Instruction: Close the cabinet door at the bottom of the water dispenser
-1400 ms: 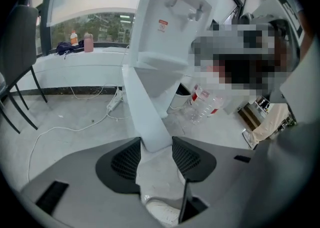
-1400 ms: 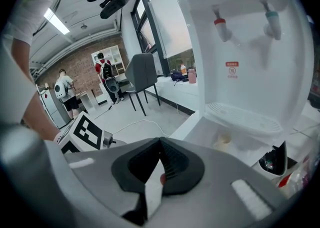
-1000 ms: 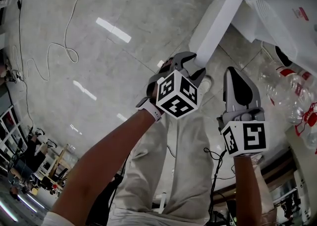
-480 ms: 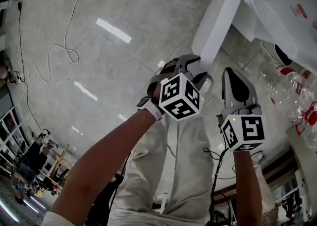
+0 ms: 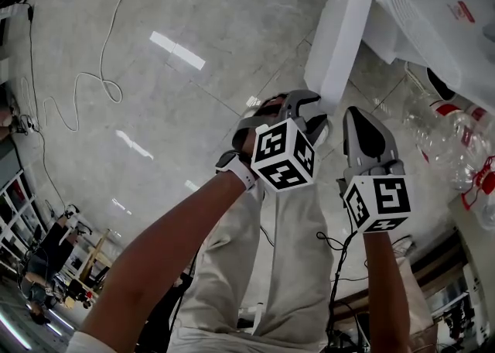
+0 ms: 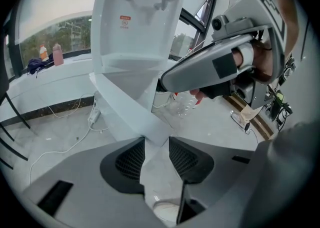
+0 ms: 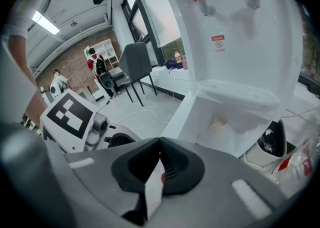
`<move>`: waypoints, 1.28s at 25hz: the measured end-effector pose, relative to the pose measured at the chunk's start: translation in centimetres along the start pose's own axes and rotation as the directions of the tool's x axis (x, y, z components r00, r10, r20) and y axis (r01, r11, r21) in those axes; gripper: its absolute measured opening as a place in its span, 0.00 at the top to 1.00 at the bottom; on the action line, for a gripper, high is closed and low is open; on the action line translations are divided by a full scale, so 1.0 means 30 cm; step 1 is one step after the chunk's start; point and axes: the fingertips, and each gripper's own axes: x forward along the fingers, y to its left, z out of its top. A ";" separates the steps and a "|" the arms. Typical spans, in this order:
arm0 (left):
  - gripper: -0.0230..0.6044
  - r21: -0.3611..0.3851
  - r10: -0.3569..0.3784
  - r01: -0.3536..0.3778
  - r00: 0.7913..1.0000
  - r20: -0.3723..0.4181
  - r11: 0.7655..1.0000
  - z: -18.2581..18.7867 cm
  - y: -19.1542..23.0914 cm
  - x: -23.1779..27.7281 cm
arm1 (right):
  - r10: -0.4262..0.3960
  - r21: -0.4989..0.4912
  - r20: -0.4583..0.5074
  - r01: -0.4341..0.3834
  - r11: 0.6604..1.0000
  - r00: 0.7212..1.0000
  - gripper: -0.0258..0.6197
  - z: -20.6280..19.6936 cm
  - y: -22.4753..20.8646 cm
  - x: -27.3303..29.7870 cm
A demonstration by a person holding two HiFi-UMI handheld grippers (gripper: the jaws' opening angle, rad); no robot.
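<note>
My left gripper (image 5: 308, 105) is closing its jaws onto the corner of the cabinet door (image 5: 339, 34), which is standing open at one o'clock under the water dispenser (image 5: 441, 11). My right gripper (image 5: 358, 119) is hovering clamped shut and empty at three o'clock.

Daylit, glare streaks on floor (image 5: 178, 49), fisheye-warped edges.
</note>
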 end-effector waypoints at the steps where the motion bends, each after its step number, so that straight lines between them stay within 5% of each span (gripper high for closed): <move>1: 0.72 0.003 -0.005 0.005 1.000 0.001 1.000 0.002 -0.003 0.000 | -0.002 0.001 -0.002 0.002 1.000 1.000 0.94 -0.003 -0.003 -0.002; 10: 0.75 -0.100 0.015 -0.012 0.999 0.031 0.995 -0.040 0.015 -0.087 | -0.001 0.003 -0.001 0.001 1.000 1.000 0.94 0.001 0.014 -0.008; 12: 0.83 -0.148 0.061 -0.054 0.997 0.042 0.987 -0.057 0.044 -0.129 | 0.004 -0.003 0.001 -0.004 1.000 1.000 0.93 0.007 0.024 -0.001; 14: 0.95 -0.213 0.118 -0.107 0.992 0.043 0.971 -0.077 0.082 -0.171 | 0.010 -0.008 0.000 -0.010 1.000 1.000 0.92 0.007 0.033 0.009; 17: 0.95 -0.334 0.139 -0.115 0.989 0.050 0.935 -0.103 0.113 -0.217 | 0.014 -0.017 -0.015 -0.014 1.000 1.000 0.88 -0.008 0.050 0.022; 20: 0.95 -0.488 0.161 -0.091 0.982 0.102 0.868 -0.098 0.168 -0.291 | 0.001 -0.017 -0.041 -0.002 1.000 0.999 0.81 -0.036 0.069 0.043; 23: 0.95 -0.552 0.240 -0.133 0.962 0.127 0.823 -0.086 0.240 -0.360 | -0.011 -0.013 -0.068 0.010 1.000 0.998 0.77 -0.066 0.084 0.072; 32: 0.95 -0.589 0.295 -0.139 0.939 0.177 0.796 -0.044 0.324 -0.417 | -0.020 0.042 -0.151 0.027 0.999 0.988 0.72 -0.146 0.108 0.139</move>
